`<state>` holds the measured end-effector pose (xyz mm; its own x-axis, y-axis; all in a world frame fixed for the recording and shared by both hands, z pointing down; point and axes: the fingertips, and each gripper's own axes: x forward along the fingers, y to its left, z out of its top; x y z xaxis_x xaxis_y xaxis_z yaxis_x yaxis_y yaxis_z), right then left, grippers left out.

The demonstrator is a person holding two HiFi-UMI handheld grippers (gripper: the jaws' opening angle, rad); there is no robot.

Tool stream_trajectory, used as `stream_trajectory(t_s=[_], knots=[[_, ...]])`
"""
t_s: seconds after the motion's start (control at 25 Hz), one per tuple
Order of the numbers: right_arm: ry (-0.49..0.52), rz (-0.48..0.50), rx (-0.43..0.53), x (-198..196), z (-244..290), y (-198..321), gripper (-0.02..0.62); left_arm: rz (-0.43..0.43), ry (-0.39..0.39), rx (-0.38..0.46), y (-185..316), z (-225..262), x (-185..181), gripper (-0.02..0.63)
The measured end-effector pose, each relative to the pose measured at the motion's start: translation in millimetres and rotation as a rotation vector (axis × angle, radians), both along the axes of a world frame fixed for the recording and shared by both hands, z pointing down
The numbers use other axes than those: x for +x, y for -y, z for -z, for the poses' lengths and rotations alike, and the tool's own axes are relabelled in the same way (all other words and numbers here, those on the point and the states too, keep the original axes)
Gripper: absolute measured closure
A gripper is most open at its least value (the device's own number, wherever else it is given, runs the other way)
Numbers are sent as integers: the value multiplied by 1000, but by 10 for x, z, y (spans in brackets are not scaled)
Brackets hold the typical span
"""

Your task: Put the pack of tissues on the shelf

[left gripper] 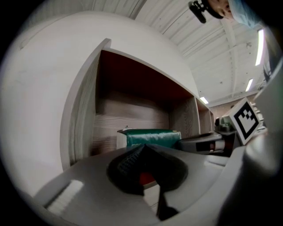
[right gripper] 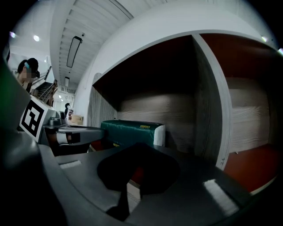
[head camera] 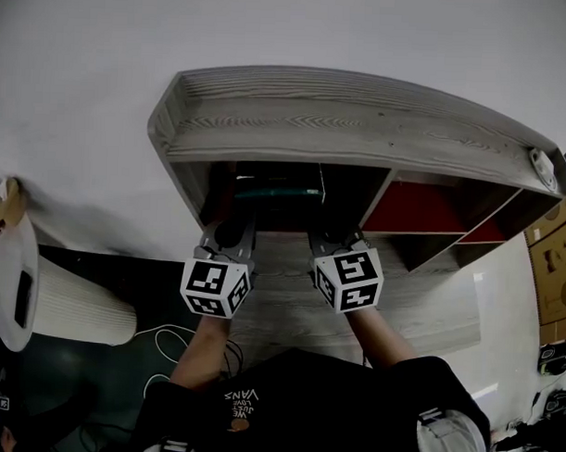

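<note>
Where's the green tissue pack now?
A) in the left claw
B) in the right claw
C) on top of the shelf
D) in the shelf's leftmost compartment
D: the green plastic-wrapped pack of tissues rests inside the grey wood-grain shelf's leftmost compartment, clear of the shut left claw and right claw.

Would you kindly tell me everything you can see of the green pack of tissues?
The pack of tissues is a rectangular block in glossy dark-green wrap, white at its ends, with a small yellow label. It lies flat, lengthwise across the leftmost compartment of the wooden shelf, resting on its floor; nothing else appears to touch it.
</note>
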<state>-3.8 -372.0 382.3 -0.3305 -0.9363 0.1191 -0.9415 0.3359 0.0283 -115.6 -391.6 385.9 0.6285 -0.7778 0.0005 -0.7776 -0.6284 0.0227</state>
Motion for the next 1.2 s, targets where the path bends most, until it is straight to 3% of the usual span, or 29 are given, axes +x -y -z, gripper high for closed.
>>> stream_trajectory(t_s=[0.44, 1.2], knots=[[-26, 2, -20, -36, -7, 33, 591, 12, -2, -16, 80, -2, -15, 552], [86, 67, 43, -60, -6, -310, 591, 13, -56, 33, -270, 55, -43, 552]])
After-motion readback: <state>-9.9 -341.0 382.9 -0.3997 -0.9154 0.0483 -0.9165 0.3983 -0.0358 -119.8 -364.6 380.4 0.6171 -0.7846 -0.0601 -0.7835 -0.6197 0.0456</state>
